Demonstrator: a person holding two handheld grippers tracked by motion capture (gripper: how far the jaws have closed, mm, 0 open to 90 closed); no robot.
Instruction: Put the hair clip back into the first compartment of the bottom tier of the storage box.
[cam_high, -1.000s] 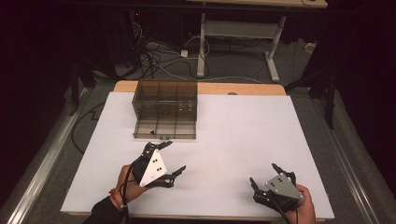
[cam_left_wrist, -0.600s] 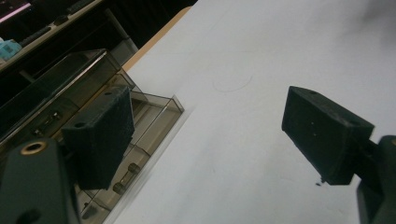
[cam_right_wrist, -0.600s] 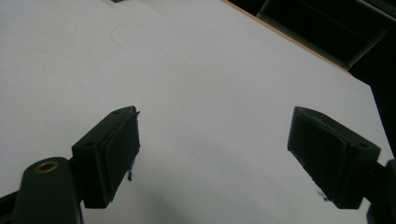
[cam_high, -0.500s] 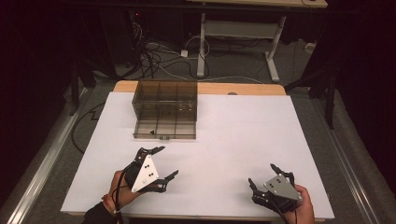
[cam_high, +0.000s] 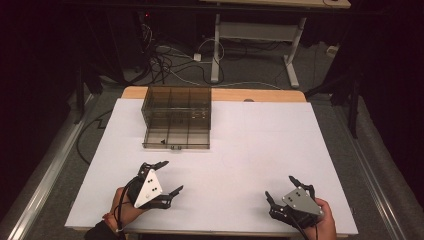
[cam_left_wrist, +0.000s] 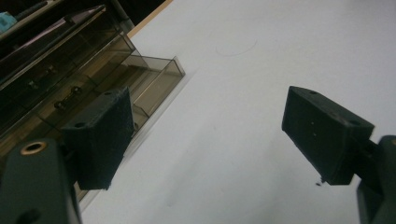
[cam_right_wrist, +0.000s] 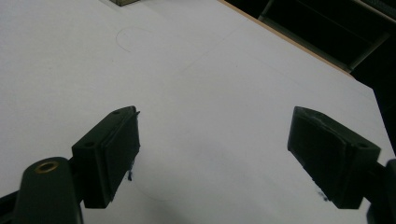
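Observation:
A smoky see-through compartment box (cam_high: 177, 117) stands at the far left of the white table top (cam_high: 260, 145), with small dark parts in some compartments. My left gripper (cam_high: 173, 175) hovers near the front edge, a short way in front of the box, open and holding nothing. In the left gripper view the gripper (cam_left_wrist: 205, 135) has its jaws spread wide, and the box (cam_left_wrist: 70, 79) lies off to their left. My right gripper (cam_high: 280, 186) is at the front right, open and empty. The right gripper view looks past that gripper (cam_right_wrist: 215, 154) onto bare white sheet.
A wooden strip (cam_high: 250, 95) runs along the table's far edge. Beyond it, cables (cam_high: 170, 60) lie on the floor beside a white desk frame (cam_high: 250, 35). A faint pencilled circle (cam_right_wrist: 133, 37) marks the sheet ahead of the right gripper.
My left gripper has drawn back toward the front edge and slightly left, turning a little. The right gripper has hardly moved.

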